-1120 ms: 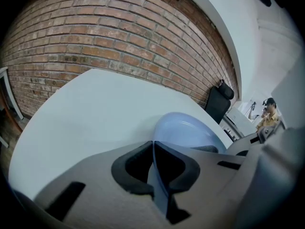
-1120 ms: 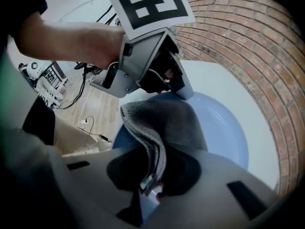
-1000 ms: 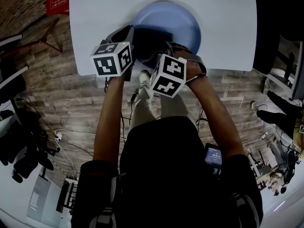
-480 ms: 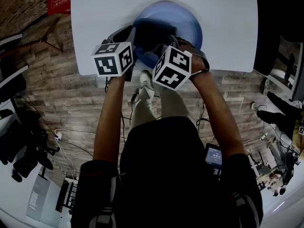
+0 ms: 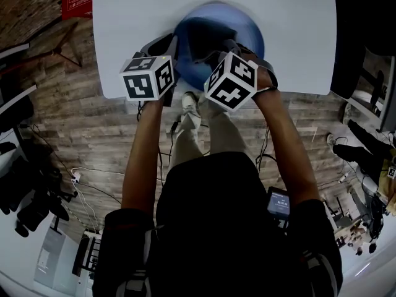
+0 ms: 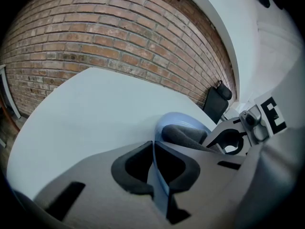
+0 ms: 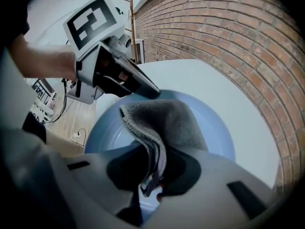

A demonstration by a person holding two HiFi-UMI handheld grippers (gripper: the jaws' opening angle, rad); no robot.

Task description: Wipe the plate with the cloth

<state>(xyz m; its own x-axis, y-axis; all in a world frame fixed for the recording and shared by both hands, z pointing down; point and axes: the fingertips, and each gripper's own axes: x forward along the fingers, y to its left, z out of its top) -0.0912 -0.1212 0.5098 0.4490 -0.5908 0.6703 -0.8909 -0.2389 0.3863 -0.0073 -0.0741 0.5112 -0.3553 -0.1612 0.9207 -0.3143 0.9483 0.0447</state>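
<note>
A blue plate lies on the white table near its front edge. My left gripper is shut on the plate's near left rim, which runs between its pads. My right gripper is shut on a folded grey cloth, and the cloth rests on the plate. In the head view the cloth shows as a dark patch on the plate, just beyond both marker cubes. The left gripper shows at the plate's far edge in the right gripper view.
A brick wall stands behind the table. A red box lies on the floor at the far left, and cables trail over the wooden floor. A black chair stands by the wall.
My right gripper has moved to the right across the plate with the cloth, and rolled a little. The left gripper and the plate have stayed where they were.
</note>
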